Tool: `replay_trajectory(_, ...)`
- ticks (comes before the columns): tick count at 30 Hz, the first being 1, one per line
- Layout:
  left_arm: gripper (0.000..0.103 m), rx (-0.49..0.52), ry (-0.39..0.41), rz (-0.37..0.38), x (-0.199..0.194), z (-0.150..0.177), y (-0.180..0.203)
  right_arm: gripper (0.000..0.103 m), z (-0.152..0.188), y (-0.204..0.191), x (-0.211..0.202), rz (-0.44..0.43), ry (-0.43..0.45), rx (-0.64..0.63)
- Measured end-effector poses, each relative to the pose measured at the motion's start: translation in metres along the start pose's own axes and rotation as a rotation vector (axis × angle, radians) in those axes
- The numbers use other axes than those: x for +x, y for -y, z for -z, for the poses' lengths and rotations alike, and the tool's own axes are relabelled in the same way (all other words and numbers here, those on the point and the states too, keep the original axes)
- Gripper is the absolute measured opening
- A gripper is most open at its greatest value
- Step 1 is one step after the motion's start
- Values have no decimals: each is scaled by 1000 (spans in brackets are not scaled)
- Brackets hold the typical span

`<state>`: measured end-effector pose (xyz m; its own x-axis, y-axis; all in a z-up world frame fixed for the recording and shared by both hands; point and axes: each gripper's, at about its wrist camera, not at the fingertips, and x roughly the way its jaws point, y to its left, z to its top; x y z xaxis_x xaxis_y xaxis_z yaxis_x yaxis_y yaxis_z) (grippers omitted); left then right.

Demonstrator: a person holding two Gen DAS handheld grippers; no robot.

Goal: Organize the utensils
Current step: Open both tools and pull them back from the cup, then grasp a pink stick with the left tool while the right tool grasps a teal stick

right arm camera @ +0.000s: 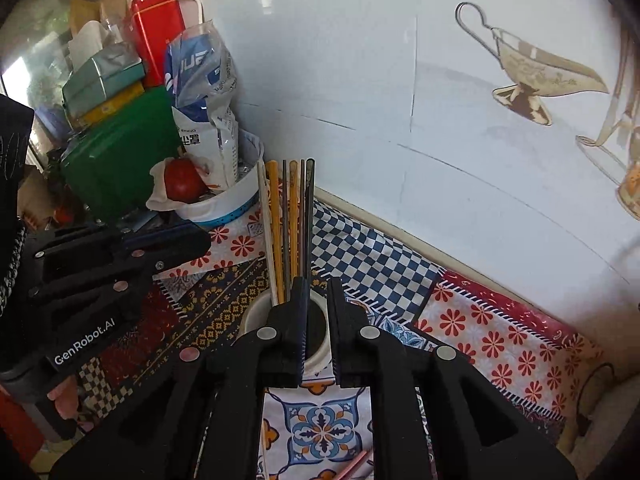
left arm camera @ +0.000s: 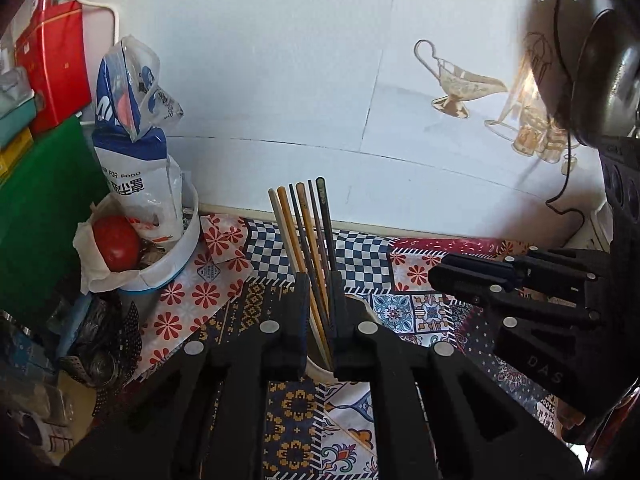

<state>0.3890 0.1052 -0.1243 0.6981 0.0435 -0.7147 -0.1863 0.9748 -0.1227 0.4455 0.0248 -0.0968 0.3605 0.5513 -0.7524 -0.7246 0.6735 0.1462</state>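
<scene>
A white utensil cup [right arm camera: 256, 312] stands on the patterned cloth and holds several chopsticks [right arm camera: 286, 220], cream, orange, grey and dark, standing upright. In the left wrist view the chopsticks [left arm camera: 310, 232] rise between my left gripper's [left arm camera: 319, 280] fingers, with the cup rim [left arm camera: 320, 364] just below; the jaws are slightly apart and do not clearly clamp them. My right gripper [right arm camera: 318, 284] hovers over the cup with its jaws slightly apart and nothing between them. A pink chopstick [right arm camera: 352, 466] lies on the cloth near the bottom edge. Each gripper shows in the other's view, the right [left arm camera: 472, 276] and the left [right arm camera: 172, 236].
A white bowl [left arm camera: 176, 256] with a red tomato [left arm camera: 116, 248] and a food-cover bag [left arm camera: 136, 148] stands at the back left. A green box [right arm camera: 120, 152], red tin [right arm camera: 156, 32] and stacked boxes crowd the left. A tiled wall [right arm camera: 440, 120] runs behind.
</scene>
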Motion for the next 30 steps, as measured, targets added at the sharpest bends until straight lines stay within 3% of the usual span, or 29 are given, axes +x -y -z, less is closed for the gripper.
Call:
replay_trajectory(6, 23, 56, 10, 40, -32, 18, 21, 18, 21, -8, -43, 71, 61, -9)
replay_trajectory(13, 47, 128, -29, 79, -48, 56, 47, 24, 55, -6, -65, 123, 58, 20)
replay_trajectory(19, 47, 166, -131, 110, -30, 95, 65, 25, 92, 6, -61, 156, -29, 69)
replay_trajectory(30, 47, 212, -387, 165, 37, 167, 92, 25, 182, 31, -24, 204, -265, 220)
